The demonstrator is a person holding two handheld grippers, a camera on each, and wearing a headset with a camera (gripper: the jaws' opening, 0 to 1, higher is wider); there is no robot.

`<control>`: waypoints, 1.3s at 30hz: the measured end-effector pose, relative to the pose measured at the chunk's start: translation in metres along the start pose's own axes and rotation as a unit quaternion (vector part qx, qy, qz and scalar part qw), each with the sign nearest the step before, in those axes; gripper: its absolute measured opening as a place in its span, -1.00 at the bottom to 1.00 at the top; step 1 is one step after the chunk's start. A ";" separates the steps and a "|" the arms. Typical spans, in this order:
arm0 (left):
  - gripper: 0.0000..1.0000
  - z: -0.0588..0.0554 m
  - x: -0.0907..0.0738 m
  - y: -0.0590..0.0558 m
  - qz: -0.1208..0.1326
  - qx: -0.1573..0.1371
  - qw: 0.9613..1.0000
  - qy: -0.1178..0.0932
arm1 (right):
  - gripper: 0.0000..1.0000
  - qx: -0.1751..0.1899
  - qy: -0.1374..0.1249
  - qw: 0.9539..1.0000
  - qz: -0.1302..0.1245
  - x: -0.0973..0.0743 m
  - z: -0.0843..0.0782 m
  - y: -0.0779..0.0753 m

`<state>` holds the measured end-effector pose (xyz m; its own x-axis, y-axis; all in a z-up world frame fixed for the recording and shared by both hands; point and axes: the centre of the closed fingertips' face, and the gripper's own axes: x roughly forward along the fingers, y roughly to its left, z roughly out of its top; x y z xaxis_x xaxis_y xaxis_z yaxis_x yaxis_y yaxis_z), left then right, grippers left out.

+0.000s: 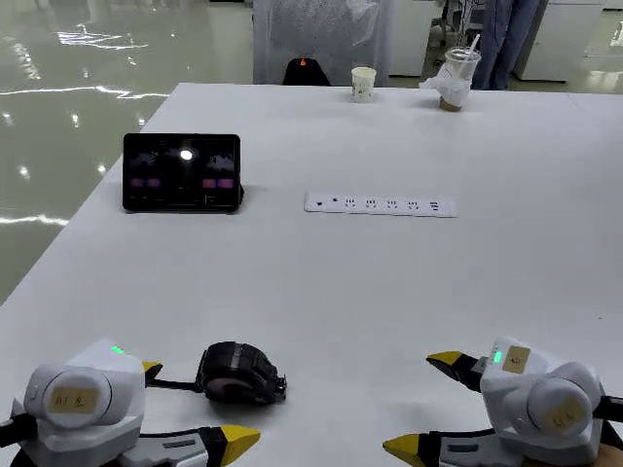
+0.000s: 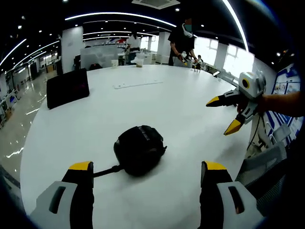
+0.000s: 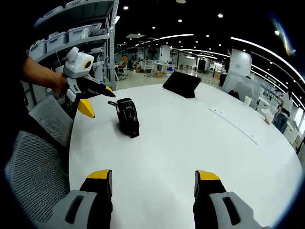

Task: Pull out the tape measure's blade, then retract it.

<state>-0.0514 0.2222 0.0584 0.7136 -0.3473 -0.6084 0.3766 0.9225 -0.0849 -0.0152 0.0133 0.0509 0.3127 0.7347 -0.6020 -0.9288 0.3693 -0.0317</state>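
The tape measure (image 1: 238,373) lies on the white tabletop (image 1: 389,292) just ahead of the left gripper (image 1: 195,403), whose fingers stand wide apart, gripping nothing. The right gripper (image 1: 423,404) (well apart from it) is equally spread and empty. At the far edge stand a paper cup (image 1: 363,83) and a clear cup (image 1: 458,70) with a straw; their contents can't be made out.

Black tape measure (image 1: 240,373), my near edge of the white table (image 1: 389,282).
Compact rounded black case resting on the tabletop just ahead of my left claw (image 1: 198,403). Thin black strap (image 1: 173,384) trails from the case toward that claw's jaw tip. Flat or on edge: can't tell.
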 end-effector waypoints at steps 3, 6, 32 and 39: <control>0.87 0.002 -0.002 -0.003 -0.006 0.003 1.000 -0.012 | 0.44 0.008 -0.005 1.000 -0.006 -0.005 -0.001 0.000; 0.91 0.004 -0.004 -0.004 -0.008 -0.001 1.000 -0.017 | 0.51 0.017 -0.009 1.000 -0.009 -0.008 -0.003 0.001; 0.98 0.008 -0.010 -0.022 -0.041 0.042 0.997 -0.044 | 0.92 0.055 -0.039 0.997 -0.023 -0.027 -0.012 0.016; 0.98 0.006 -0.011 -0.024 -0.044 0.047 0.997 -0.041 | 0.98 0.056 -0.037 0.997 -0.026 -0.029 -0.015 0.016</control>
<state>-0.0648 0.2029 0.0713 0.7198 -0.4425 -0.5348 0.4912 0.8691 -0.0580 -0.0425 -0.0103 0.0558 0.3773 0.7511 -0.5418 -0.8841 0.4664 0.0309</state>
